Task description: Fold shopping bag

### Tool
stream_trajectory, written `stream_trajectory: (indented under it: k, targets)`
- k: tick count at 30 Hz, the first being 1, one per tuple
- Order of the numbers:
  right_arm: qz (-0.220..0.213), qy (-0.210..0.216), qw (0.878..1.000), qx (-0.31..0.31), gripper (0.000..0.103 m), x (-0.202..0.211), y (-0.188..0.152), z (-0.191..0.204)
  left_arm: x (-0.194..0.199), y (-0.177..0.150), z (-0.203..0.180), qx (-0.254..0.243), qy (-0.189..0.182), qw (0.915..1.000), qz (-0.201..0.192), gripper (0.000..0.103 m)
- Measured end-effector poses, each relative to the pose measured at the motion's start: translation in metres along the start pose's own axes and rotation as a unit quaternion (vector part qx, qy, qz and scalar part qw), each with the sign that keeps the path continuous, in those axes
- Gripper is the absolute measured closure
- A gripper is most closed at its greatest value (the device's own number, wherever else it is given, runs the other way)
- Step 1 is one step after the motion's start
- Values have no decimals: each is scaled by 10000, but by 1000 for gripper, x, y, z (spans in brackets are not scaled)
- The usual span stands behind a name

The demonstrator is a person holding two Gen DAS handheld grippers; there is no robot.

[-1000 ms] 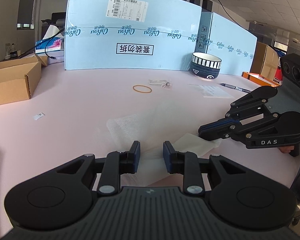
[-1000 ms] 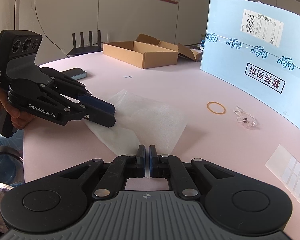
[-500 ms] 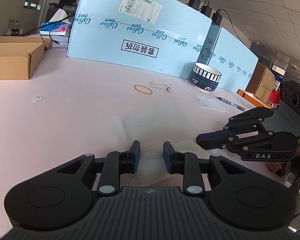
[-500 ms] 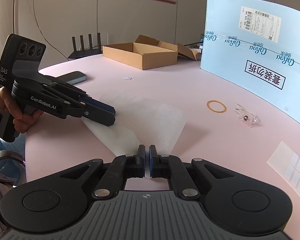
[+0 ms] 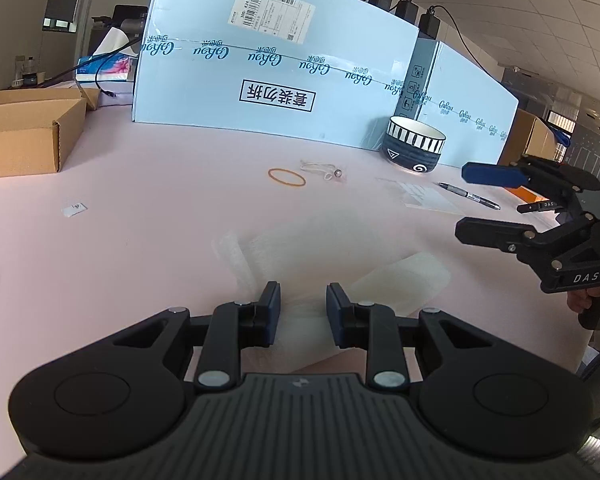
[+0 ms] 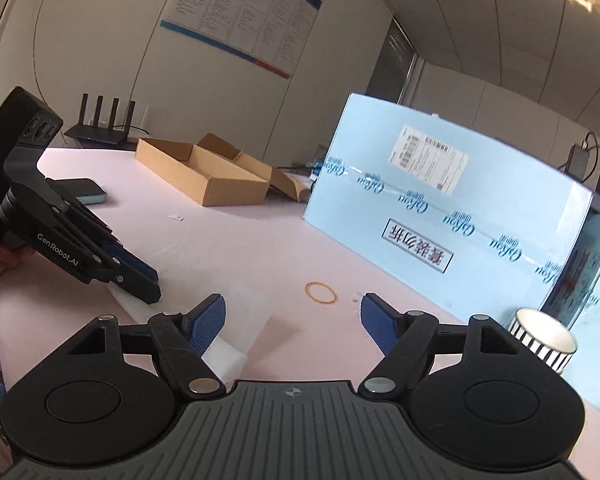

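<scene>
The shopping bag (image 5: 300, 248) is thin, translucent white plastic, lying flat on the pink table with one flap (image 5: 404, 280) folded over at its right. My left gripper (image 5: 304, 304) is low over the bag's near edge, its jaws a little apart with bag film showing in the gap. In the right wrist view the left gripper (image 6: 150, 284) rests its tips on the bag (image 6: 248, 312). My right gripper (image 6: 291, 304) hovers off the table. Its jaws are opening wide and nothing is between them. In the left wrist view the right gripper (image 5: 476, 204) is right of the bag.
A rubber band (image 5: 286, 178), a small clear packet (image 5: 324, 170), a striped bowl (image 5: 414, 148), a pen (image 5: 468, 196) and a paper sheet (image 5: 424, 196) lie beyond the bag. A tall blue box (image 5: 260, 80) walls the back. A cardboard box (image 5: 24, 136) is at left, a phone (image 6: 82, 192) near the table edge.
My right gripper went from shut at the bag's folded flap to wide open, and it rose and swung right, away from the bag. The left gripper stayed put.
</scene>
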State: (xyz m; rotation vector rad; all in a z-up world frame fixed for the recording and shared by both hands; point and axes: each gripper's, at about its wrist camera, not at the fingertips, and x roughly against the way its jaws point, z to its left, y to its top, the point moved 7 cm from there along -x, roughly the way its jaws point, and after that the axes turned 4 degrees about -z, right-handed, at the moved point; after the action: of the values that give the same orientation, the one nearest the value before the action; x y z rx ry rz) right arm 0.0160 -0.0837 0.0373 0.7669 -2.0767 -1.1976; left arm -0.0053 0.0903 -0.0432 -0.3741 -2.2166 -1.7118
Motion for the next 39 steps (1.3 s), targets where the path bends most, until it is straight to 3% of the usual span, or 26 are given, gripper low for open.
stream_trajectory:
  k: [3, 5, 8, 11, 14, 19, 24, 27, 32, 35, 37, 39]
  targets:
    - [-49, -100, 9965, 831, 30, 7, 2, 14, 0, 0, 1, 31, -20, 10000, 0, 80]
    - [37, -80, 9822, 1874, 30, 5, -7, 30, 0, 0, 1, 41, -25, 10000, -2, 80]
    - [102, 166, 9367, 3497, 30, 3, -26, 55, 0, 0, 1, 22, -18, 10000, -2, 80]
    - [137, 430, 9030, 4272, 30, -1, -39, 65, -1, 0, 3, 41, -19, 10000, -11, 80]
    - [146, 573, 8872, 4577, 32, -4, -46, 66, -1, 0, 5, 135, -68, 9999, -20, 80]
    - [149, 658, 8764, 4768, 33, -11, -47, 64, 0, 0, 6, 143, -80, 9999, -20, 80]
    - [139, 823, 8678, 4898, 43, -17, -47, 69, 0, 0, 7, 216, -145, 9997, -14, 79]
    - [180, 1146, 8514, 5115, 56, -23, -50, 75, 0, 1, 6, 226, -169, 9996, -12, 78]
    - [372, 1509, 8262, 5415, 56, -24, -51, 85, 0, 0, 5, 249, -238, 9994, -13, 75]
    - [450, 1594, 8219, 5450, 56, -29, -50, 87, 1, 0, 5, 268, -267, 9993, -21, 74]
    - [452, 1590, 8254, 5398, 57, -28, -51, 88, 1, 0, 6, 320, -306, 9990, -29, 74]
    - [455, 1546, 8304, 5333, 65, -30, -52, 88, 1, 0, 7, 349, -328, 9988, -34, 73]
